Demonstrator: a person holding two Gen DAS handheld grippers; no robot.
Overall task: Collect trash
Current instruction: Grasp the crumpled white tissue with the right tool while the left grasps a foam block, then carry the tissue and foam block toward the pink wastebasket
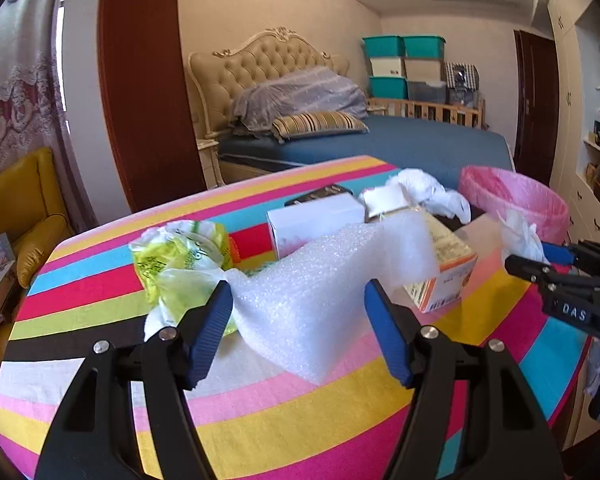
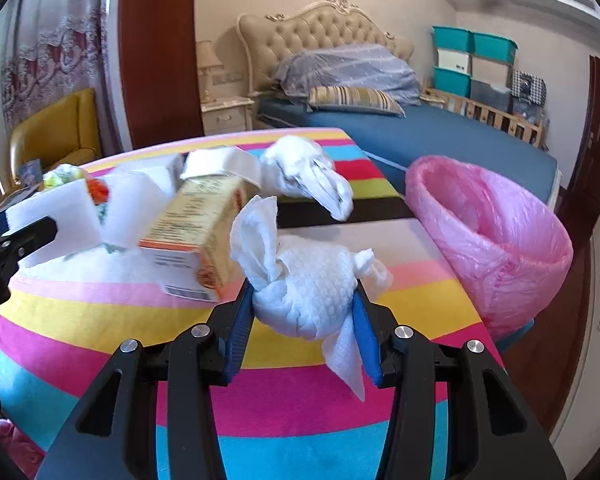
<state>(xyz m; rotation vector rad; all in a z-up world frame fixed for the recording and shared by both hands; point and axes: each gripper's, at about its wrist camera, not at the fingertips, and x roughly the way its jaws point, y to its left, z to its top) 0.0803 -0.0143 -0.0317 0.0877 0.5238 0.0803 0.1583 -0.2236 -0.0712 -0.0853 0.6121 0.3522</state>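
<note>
Trash lies scattered over the striped tablecloth (image 1: 260, 420): a white foam sheet (image 1: 324, 292), a crumpled yellow-green wrapper (image 1: 180, 256), a white box (image 1: 312, 220), an orange-printed carton (image 2: 196, 232), a loose white plastic bag (image 2: 308, 176) and a wad of paper towel (image 2: 308, 284). The right gripper (image 2: 304, 320) has its jaws clenched on that wad, the blue pads pressed against both sides, with twisted ends sticking up and hanging down. The left gripper (image 1: 300, 332) stands spread wide about the near end of the foam sheet; its left pad seems to touch the foam's edge while the right pad looks apart from it, so nothing is gripped yet. All of this looks light and soft: the towel squashes and holds easily by its middle, the foam should bend and spring, so I would pinch it across a narrow edge rather than its broad face, and the cartons are stiffer and may slip between the pads. To the right, just past the table's edge, stands the bin with a pink liner (image 2: 492, 240), open-mouthed and near the right gripper. The right wrist view shows the towel grasp and the bin's mouth clearly; the left wrist view shows only the bin's far rim but gives the wrapper and foam in full, plus the right gripper from the side.
</note>
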